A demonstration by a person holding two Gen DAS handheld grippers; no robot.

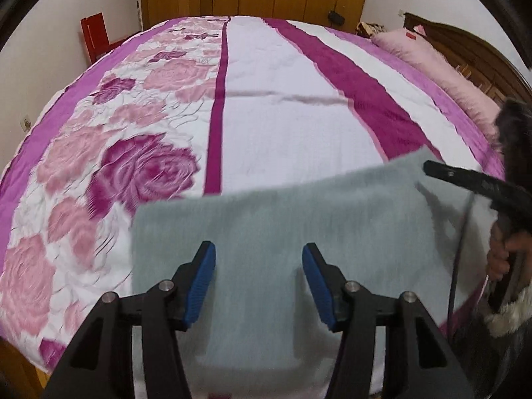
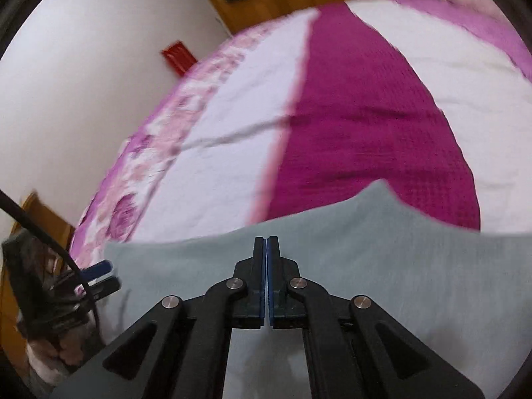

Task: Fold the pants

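On the near edge of a floral bedspread (image 1: 266, 116) | grey-green fleece pants (image 1: 282, 232) lie flat in a folded rectangle | left gripper (image 1: 258, 281) jaws spread wide above them | right gripper (image 2: 267, 279) jaws clenched, apparently empty | step: folding near done or next fold pending; next move likely calls for pinching an edge.
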